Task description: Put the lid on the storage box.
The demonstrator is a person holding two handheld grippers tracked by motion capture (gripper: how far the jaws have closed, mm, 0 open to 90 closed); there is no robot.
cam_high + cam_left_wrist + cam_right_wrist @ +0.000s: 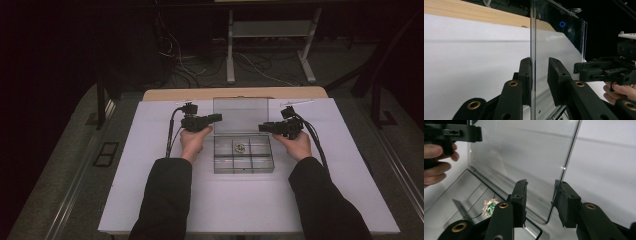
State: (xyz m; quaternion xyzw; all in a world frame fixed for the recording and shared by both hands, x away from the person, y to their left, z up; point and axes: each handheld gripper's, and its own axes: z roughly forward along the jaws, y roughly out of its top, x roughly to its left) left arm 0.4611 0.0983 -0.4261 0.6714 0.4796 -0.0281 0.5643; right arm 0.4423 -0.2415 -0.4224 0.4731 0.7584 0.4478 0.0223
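Observation:
A clear plastic compartment box [244, 171] sits mid-table with its lid [241, 115] raised upright. A small greenish metallic piece [240, 147] lies in a middle compartment, also seen as the same piece [490, 207]. My left gripper [217, 118] is at the lid's left edge. In the left gripper view the lid [559, 50] stands between its jaws [540, 75], against the left pad, with the right pad apart: open. My right gripper [261, 128] is at the lid's right edge. There the lid [524, 152] ends between the spread jaws [540, 197], also open.
A white sheet [150, 200] covers the table, with a wooden strip [165, 93] along the far edge. A thin white stick [297, 103] lies at the back right. Cables and a stand's legs [230, 60] are on the floor beyond.

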